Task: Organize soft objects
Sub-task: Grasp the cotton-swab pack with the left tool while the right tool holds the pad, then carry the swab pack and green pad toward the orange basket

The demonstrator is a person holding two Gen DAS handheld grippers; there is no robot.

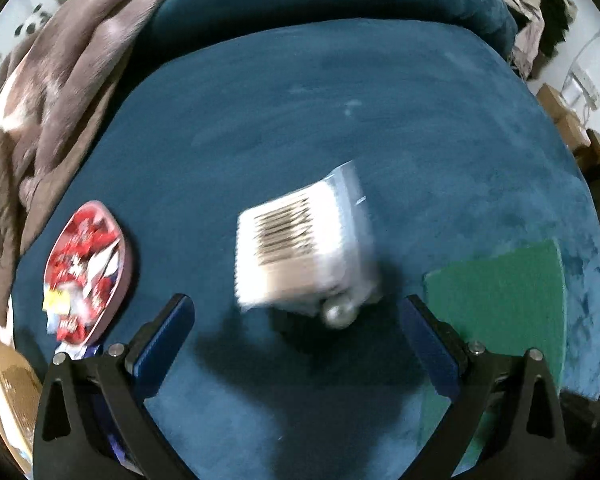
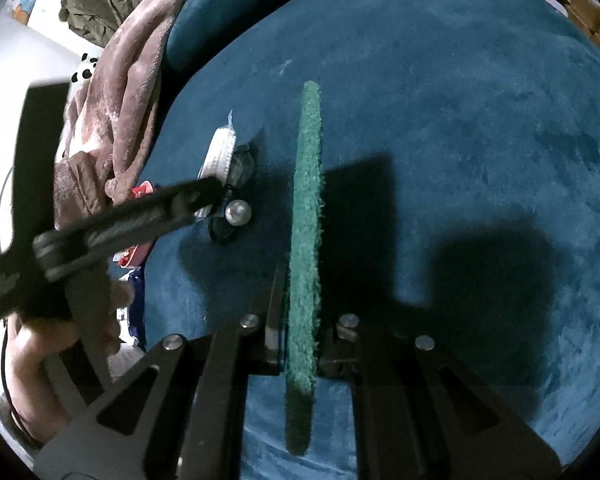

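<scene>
Right gripper (image 2: 300, 340) jaws clamped on the green pad (image 2: 306, 200), held edge-on above the blue cushion (image 2: 460, 120), running toward 12 o'clock. Left gripper (image 1: 296, 344) jaws wide open with nothing between them, over the cushion; a blurred white pack (image 1: 300, 248) with a barcode lies just ahead at 12 o'clock, a silver ball (image 1: 338, 314) touching its near edge. Red snack tray (image 1: 86, 268) sits at 9 o'clock, brown blanket (image 1: 52, 92) heaped at 10 o'clock, pad at 3 o'clock in the left view.
</scene>
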